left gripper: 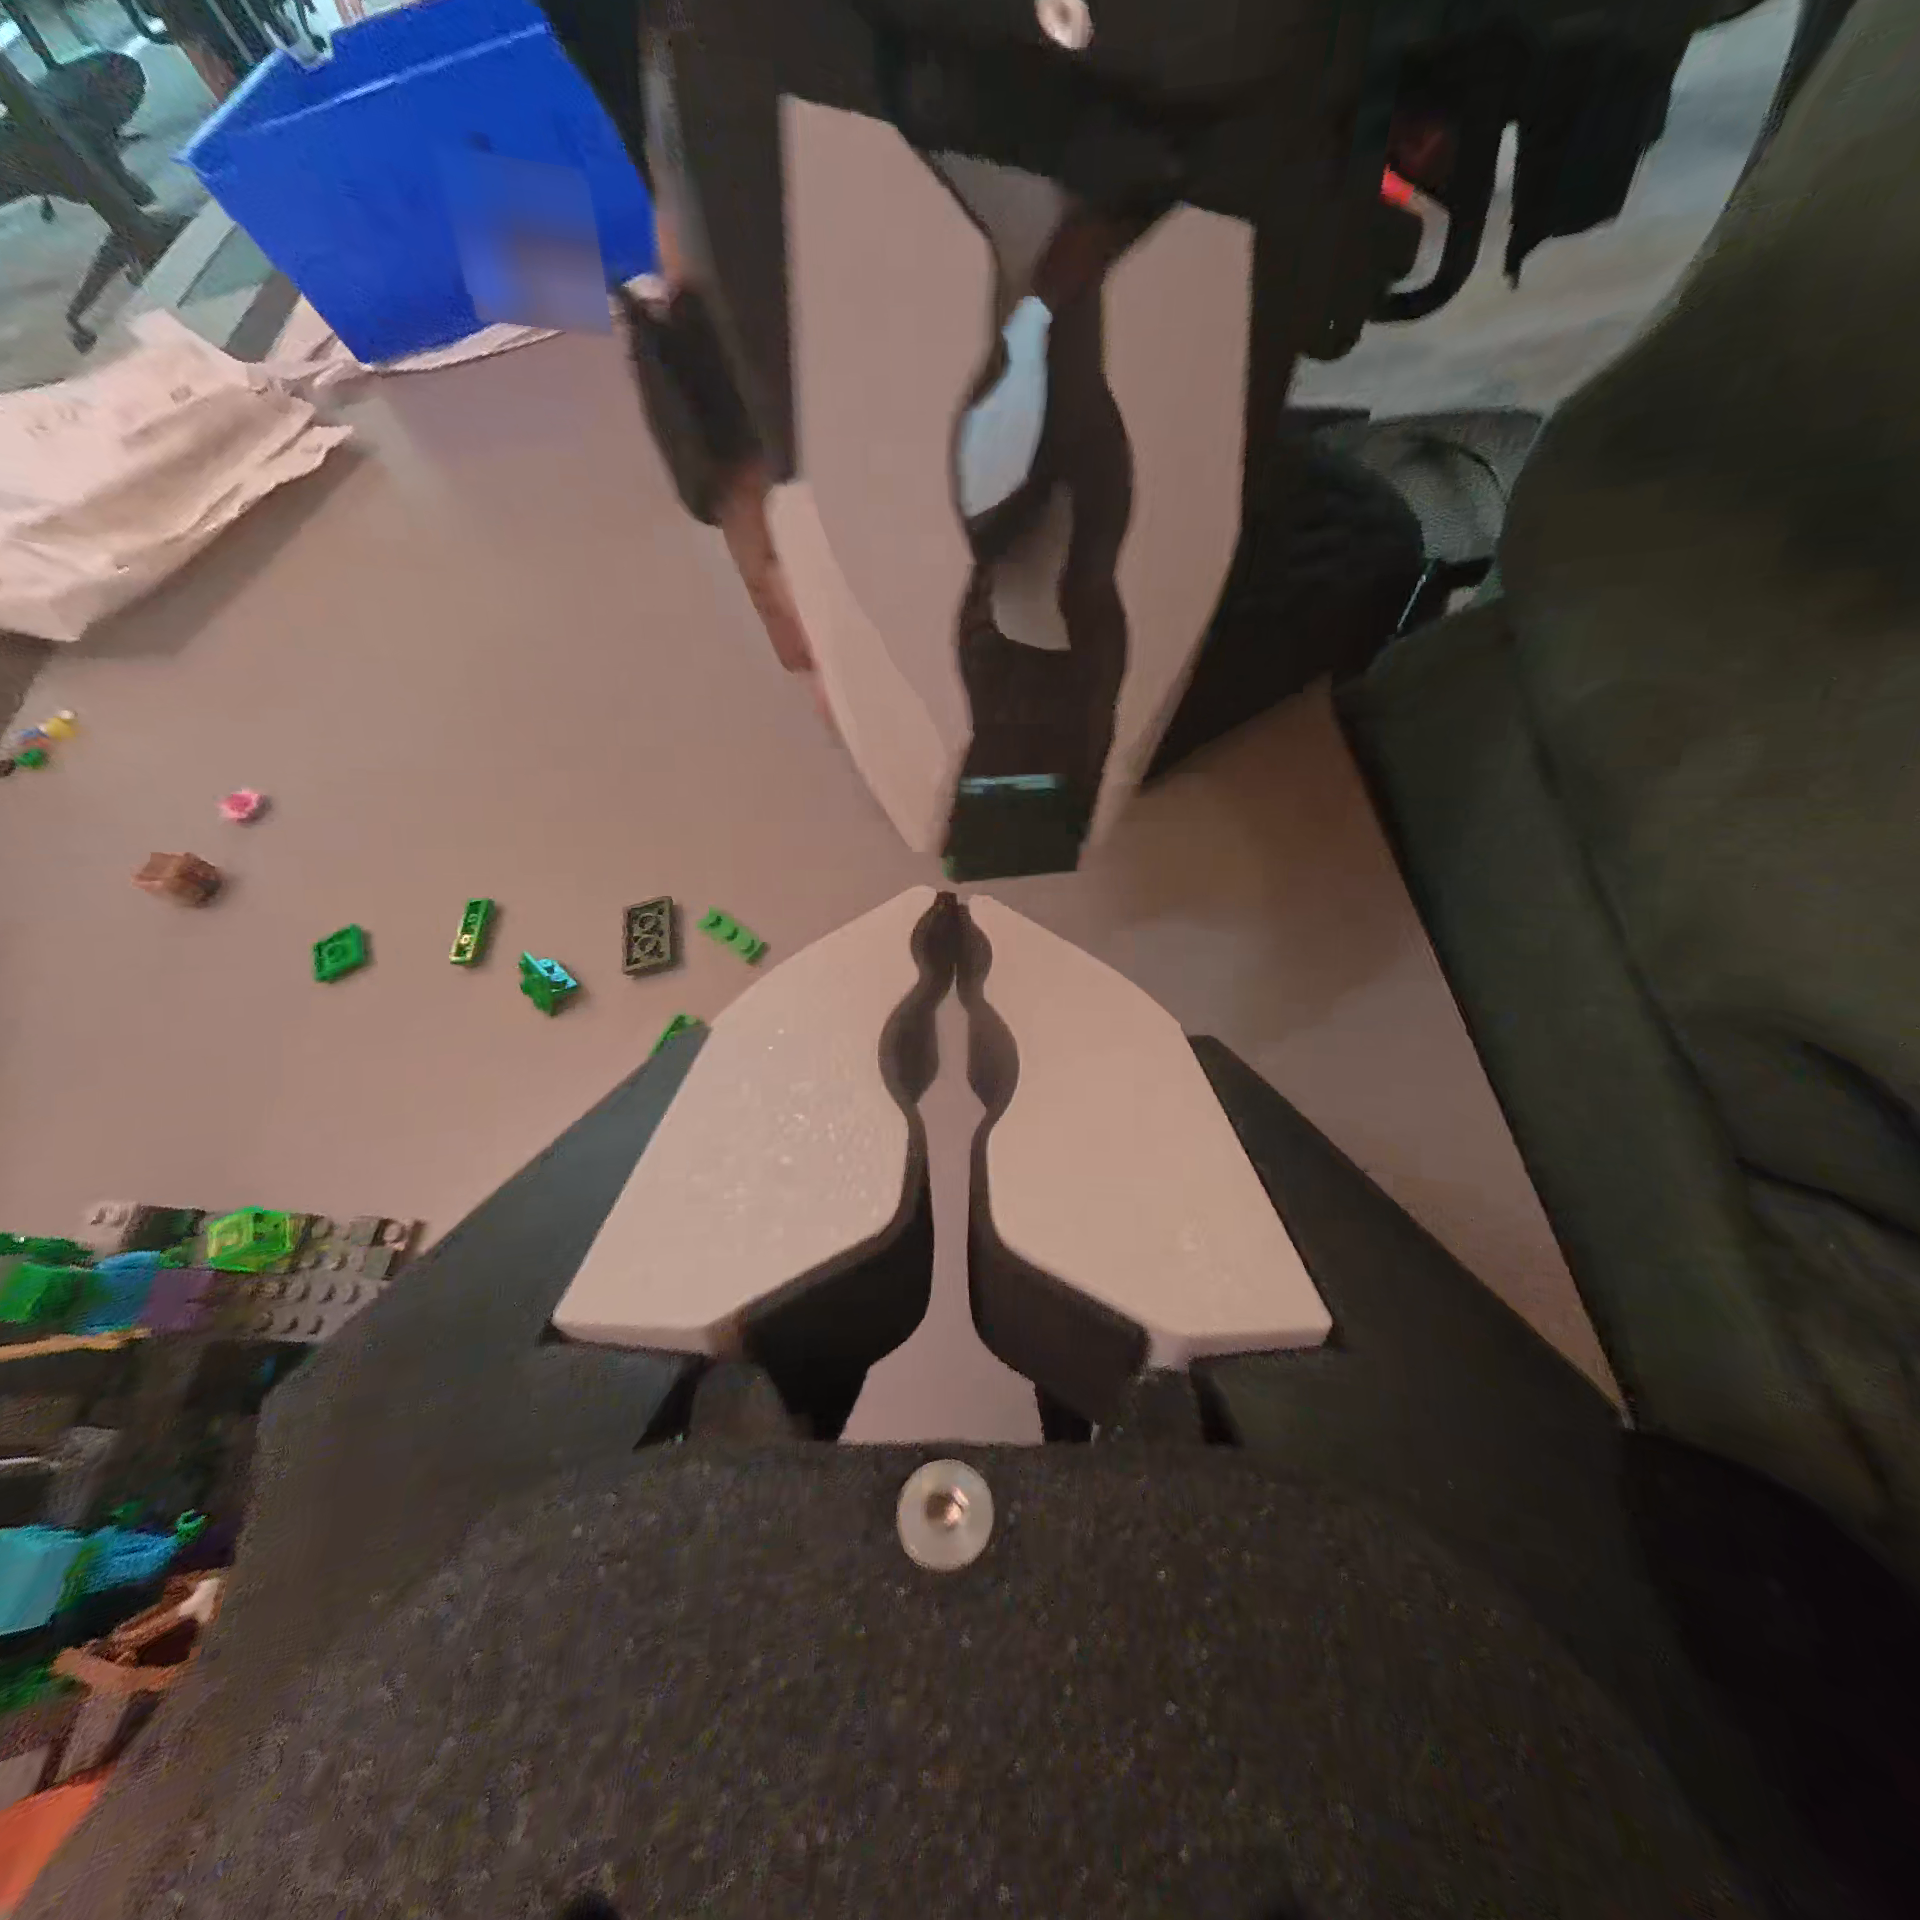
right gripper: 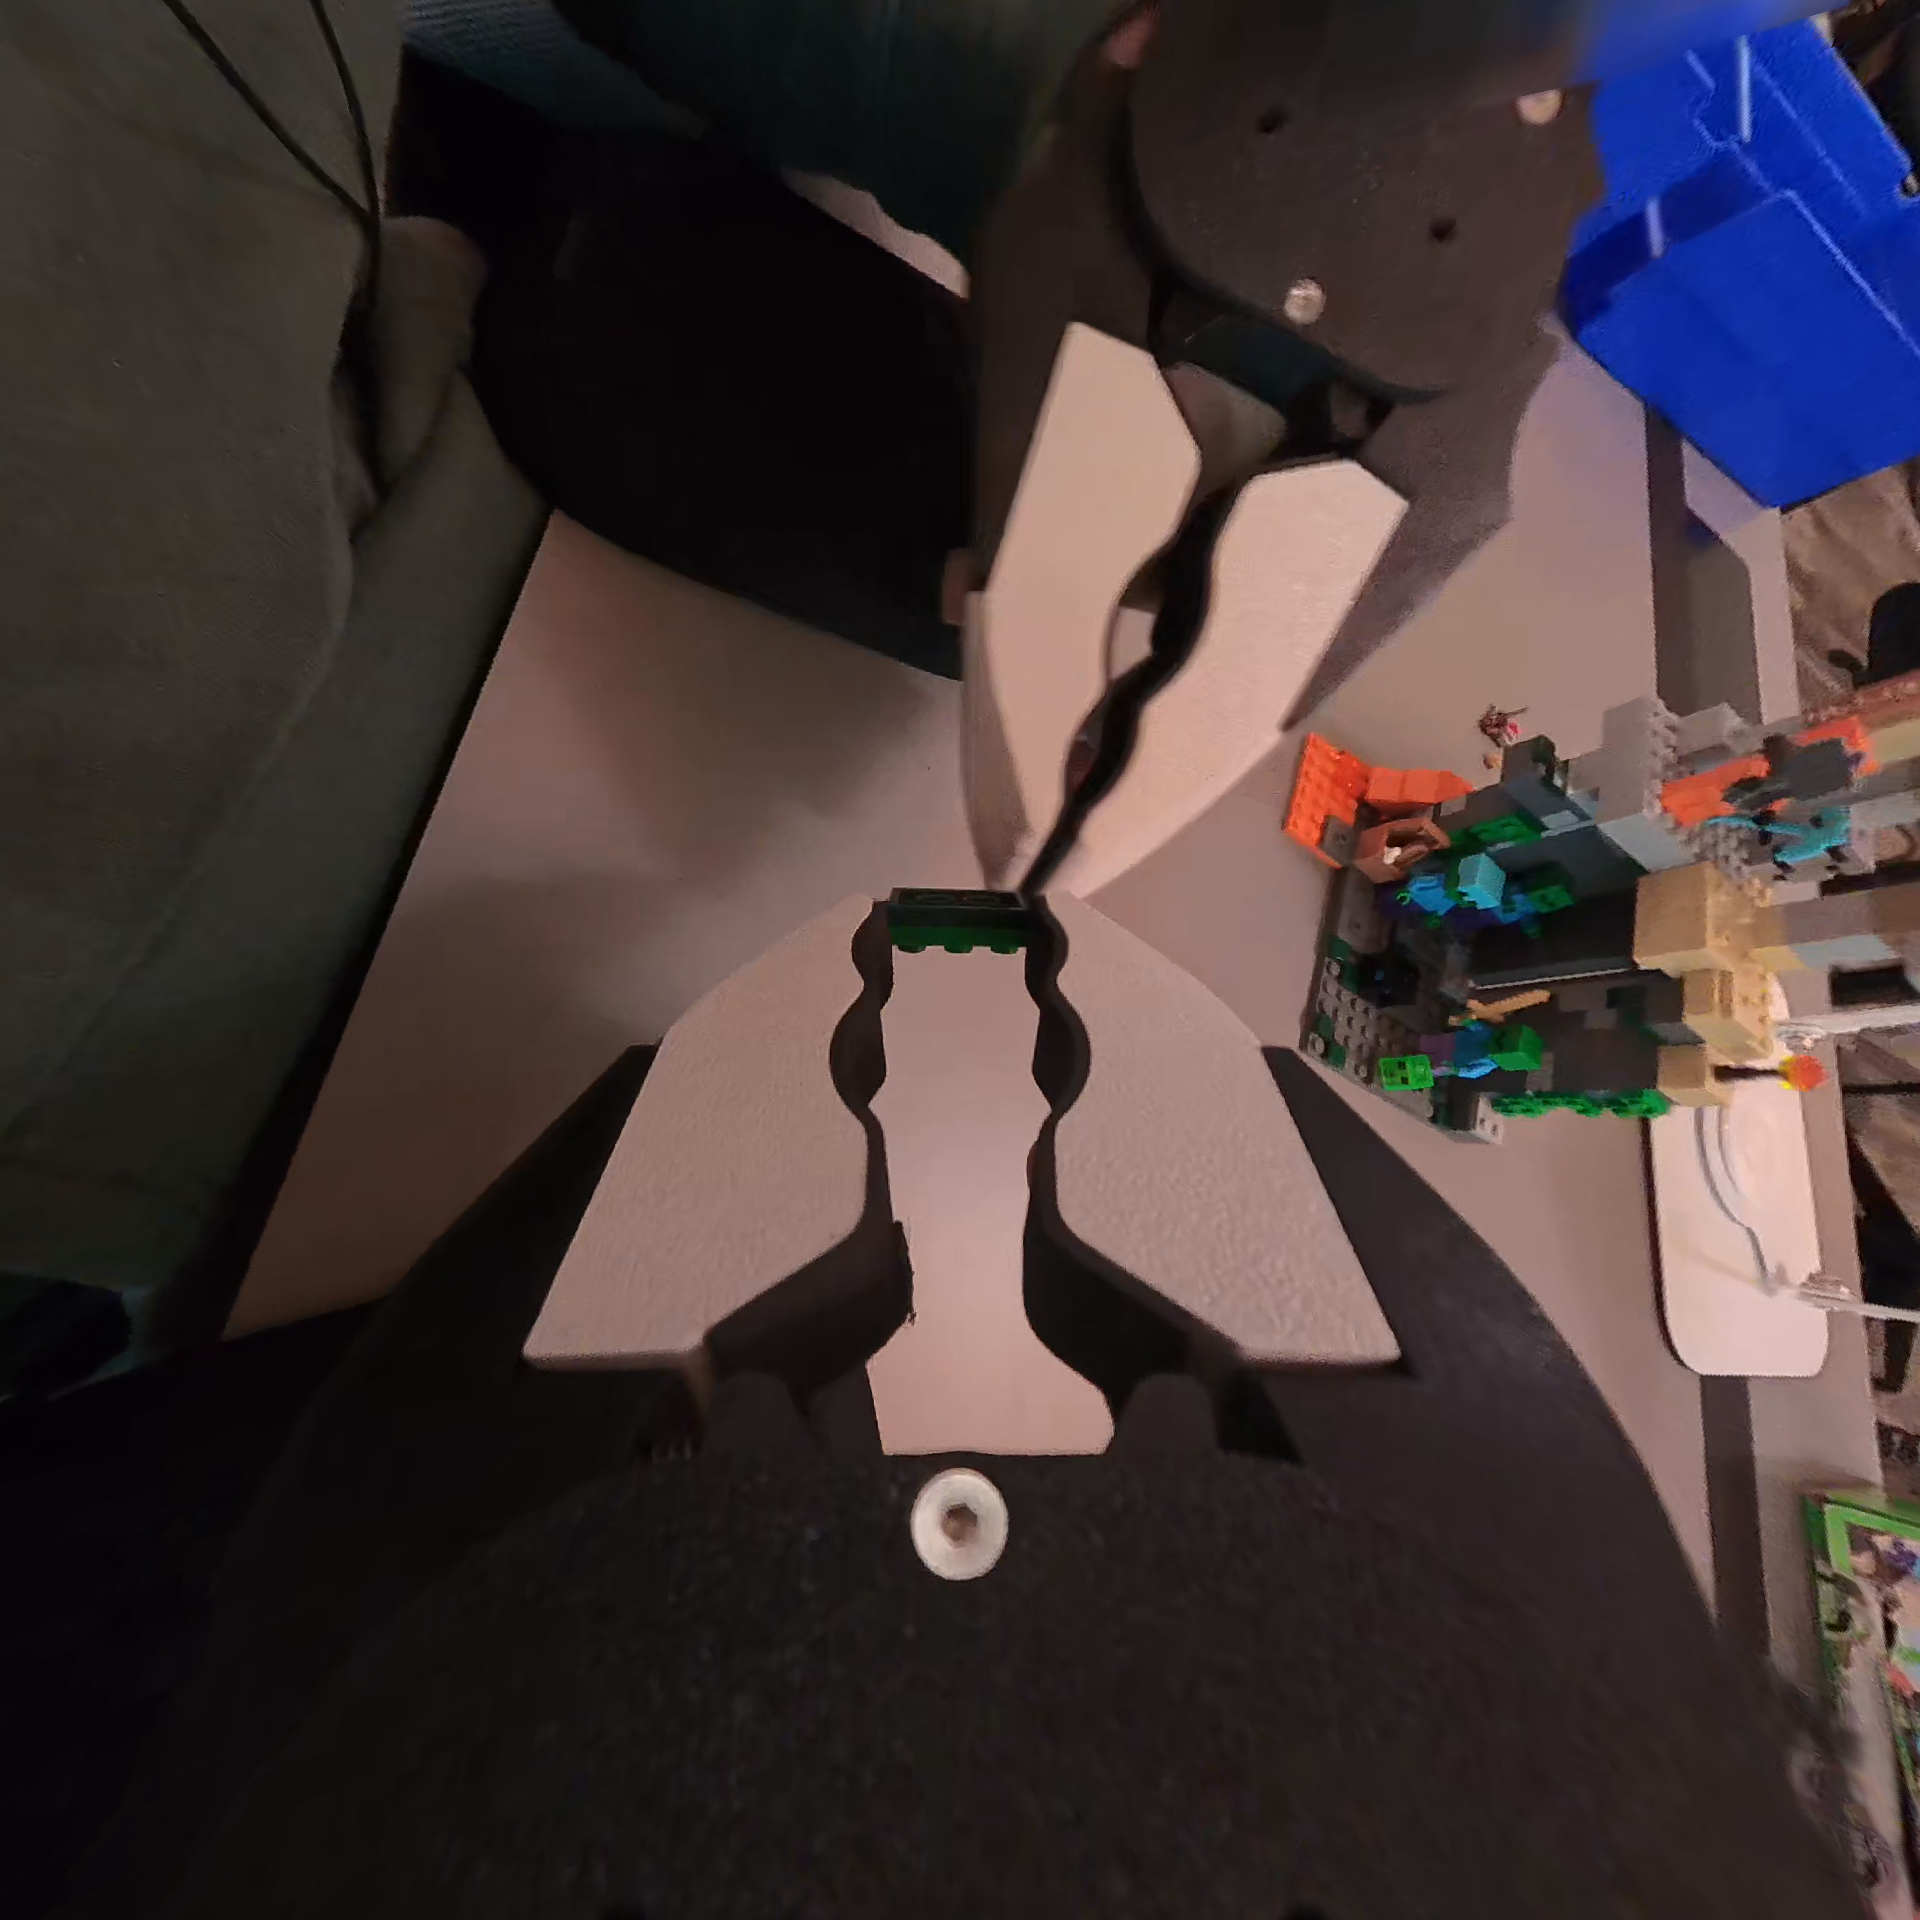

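Left gripper (left gripper: 948, 902): fingers pressed together with nothing between them, tips just beside the held piece.
Right gripper (right gripper: 958, 923): clamped at its tips on a small dark plate with a green underside (right gripper: 958, 925), lifted above the table (left gripper: 499, 582).
Loose pieces: green plates (left gripper: 473, 932) scattered on the table, well apart from both tools.
Brick model (right gripper: 1558, 935): stood off to the side.
Blue bin (left gripper: 416, 177): beyond, at the table's far end.
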Tool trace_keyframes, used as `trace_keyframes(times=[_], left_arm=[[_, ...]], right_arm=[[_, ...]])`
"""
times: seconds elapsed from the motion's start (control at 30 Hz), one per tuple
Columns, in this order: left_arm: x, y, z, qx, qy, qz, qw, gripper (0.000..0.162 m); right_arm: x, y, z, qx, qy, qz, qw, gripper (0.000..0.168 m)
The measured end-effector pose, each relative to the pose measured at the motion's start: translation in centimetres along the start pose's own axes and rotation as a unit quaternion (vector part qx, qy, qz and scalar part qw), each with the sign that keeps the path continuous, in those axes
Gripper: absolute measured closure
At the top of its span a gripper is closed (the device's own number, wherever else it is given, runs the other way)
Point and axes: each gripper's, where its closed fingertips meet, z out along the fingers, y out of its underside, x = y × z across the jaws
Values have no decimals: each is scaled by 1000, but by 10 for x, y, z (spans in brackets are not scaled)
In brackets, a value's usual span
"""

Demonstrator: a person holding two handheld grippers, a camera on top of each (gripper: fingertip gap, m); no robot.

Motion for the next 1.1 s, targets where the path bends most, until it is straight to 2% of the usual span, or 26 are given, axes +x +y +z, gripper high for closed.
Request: trace_keyframes(times=[0.17, 0.23, 0.33, 0.43, 0.53, 0.9, 1.1], left_arm=[[-7, -1, 3, 3, -37, 6, 999, 149], [-7, -2, 4, 4, -46, 11, 999, 135], [-9, -4, 7, -3, -70, 27, 997, 127], [-11, -4, 10, -14, -86, 37, 995, 128], [-13, -3, 10, -25, -94, 36, 995, 137], [-12, -2, 8, -8, -93, 24, 995, 137], [-11, -2, 5, -2, -96, 24, 995, 137]], right_arm=[[13, 2, -6, 11, 15, 42, 999, 143], [16, 4, -6, 14, 16, 67, 998, 143], [17, 6, -5, 15, 17, 88, 996, 143], [17, 6, -3, 13, 19, 95, 995, 143], [17, 6, -3, 6, 23, 97, 995, 143], [17, 5, -2, 15, 30, 119, 992, 143], [17, 7, -3, 4, 23, 124, 992, 136]])
